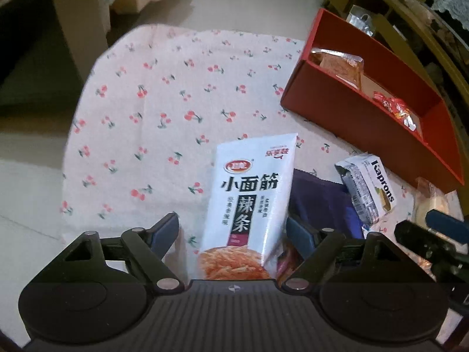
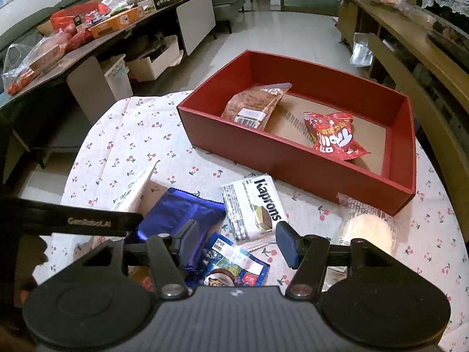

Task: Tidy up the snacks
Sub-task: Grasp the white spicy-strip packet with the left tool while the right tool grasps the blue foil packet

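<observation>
We hold the left gripper (image 1: 233, 231) low, jaws spread around the tilted white spicy-strip snack packet (image 1: 249, 205). Our right gripper (image 2: 237, 242) hovers, jaws released, above the blue foil packets (image 2: 178, 220) beside the red rectangular cardboard box (image 2: 281, 158) on the cherry-print surface (image 2: 132, 140).

Cherry-print tablecloth (image 2: 140, 135) covers round table. Long side table (image 2: 181, 0) at back left, cluttered with bags and boxes. White storage bins (image 2: 152, 61) underneath. Wooden shelf (image 2: 410, 38) right.
</observation>
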`<action>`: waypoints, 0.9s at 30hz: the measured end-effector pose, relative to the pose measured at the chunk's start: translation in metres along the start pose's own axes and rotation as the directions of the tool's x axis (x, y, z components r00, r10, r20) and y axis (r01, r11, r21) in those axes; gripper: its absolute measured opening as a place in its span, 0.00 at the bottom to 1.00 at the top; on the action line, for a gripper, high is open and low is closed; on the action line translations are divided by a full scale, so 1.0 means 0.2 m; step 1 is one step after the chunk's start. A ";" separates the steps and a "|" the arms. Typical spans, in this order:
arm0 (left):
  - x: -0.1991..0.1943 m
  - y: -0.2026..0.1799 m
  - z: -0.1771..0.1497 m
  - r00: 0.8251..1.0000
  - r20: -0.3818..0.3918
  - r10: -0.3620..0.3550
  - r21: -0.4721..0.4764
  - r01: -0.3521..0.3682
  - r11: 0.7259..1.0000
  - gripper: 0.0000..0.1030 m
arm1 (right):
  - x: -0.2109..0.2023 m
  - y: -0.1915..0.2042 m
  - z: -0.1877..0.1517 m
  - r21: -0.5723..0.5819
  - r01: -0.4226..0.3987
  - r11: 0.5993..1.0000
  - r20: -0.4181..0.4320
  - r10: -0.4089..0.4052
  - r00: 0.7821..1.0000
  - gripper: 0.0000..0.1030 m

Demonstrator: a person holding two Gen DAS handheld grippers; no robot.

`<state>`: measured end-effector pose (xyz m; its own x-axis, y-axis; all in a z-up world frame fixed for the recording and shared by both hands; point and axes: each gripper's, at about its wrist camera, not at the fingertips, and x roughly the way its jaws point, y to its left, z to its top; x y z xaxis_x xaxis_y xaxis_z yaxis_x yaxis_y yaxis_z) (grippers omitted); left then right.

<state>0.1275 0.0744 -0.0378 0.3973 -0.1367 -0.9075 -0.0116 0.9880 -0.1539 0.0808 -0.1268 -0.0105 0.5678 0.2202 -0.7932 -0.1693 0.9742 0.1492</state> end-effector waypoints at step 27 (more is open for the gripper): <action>-0.07 -0.03 -0.15 0.999 -0.008 0.048 0.117 -0.046 0.992 0.78 | 0.25 0.11 0.04 0.058 -0.068 0.996 -0.153 0.076 0.985 0.68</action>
<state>0.0945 0.0673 -0.0368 0.3885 -0.0901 -0.9170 0.0779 0.9949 -0.0647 0.1124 -0.0933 -0.0424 0.4235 0.2837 -0.8603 -0.1603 0.9582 0.2370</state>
